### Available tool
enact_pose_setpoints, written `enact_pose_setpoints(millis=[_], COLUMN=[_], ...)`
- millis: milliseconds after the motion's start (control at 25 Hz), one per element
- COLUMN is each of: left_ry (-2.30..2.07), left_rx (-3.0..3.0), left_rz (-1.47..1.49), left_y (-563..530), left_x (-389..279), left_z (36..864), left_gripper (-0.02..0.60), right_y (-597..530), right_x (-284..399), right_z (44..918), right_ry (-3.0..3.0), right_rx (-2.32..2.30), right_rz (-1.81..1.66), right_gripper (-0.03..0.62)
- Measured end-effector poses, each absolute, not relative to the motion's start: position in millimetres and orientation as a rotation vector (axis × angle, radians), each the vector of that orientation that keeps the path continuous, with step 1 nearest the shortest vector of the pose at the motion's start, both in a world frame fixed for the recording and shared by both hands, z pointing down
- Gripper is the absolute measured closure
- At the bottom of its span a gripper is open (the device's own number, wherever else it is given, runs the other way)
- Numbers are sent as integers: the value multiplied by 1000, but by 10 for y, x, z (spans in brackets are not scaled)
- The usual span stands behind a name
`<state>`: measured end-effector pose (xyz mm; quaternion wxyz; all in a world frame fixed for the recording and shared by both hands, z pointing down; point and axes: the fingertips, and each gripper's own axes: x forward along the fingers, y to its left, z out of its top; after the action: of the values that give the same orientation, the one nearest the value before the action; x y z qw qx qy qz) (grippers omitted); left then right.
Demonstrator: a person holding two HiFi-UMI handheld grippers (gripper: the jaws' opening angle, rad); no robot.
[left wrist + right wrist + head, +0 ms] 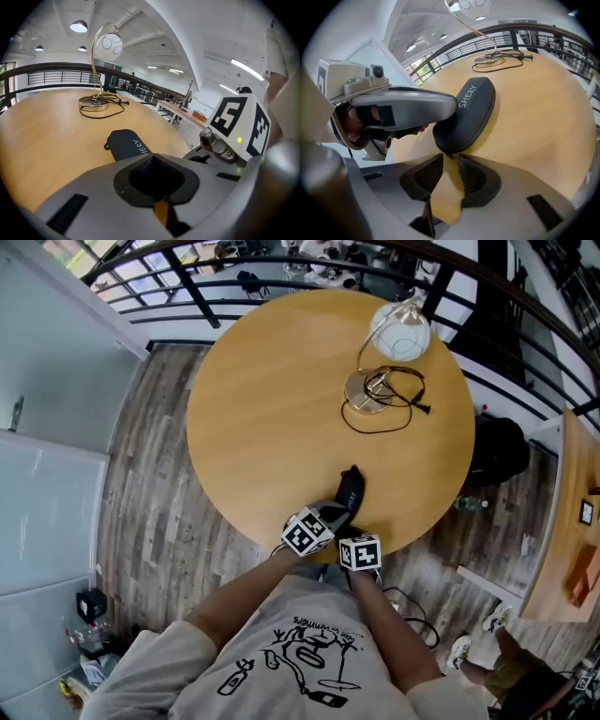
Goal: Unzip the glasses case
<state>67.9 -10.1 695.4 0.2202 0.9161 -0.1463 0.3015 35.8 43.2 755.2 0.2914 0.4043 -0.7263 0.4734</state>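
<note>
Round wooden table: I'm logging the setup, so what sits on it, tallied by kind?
Black oval fabric glasses case: 1
Gold arc lamp with white globe shade and black cord: 1
Total: 2

black glasses case [349, 491], long and rounded, white SHERY lettering on top, lying flat on the round wooden table [262, 399] right by the near edge, far end pointing toward the middle, tiny zipper pull [449, 155] at the near end, looks closed
</note>
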Motion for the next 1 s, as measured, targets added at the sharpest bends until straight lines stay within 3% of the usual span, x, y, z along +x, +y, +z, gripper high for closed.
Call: enact_pose_setpoints(millis=[360, 1000], left_ry=[-412, -407], left_rx=[2534, 2531], left_rz=[902, 908], left_y=[-91, -92], left_x=[677, 670], left_z=[7019, 7041], left_gripper=[575, 575], right_y=[388, 469], right_x=[275, 367], right_z=[7545, 7591], right_ry=[-1963, -1973], right_rx=[1139, 1095], right_rz=[1561, 1389], right_gripper=[537, 571])
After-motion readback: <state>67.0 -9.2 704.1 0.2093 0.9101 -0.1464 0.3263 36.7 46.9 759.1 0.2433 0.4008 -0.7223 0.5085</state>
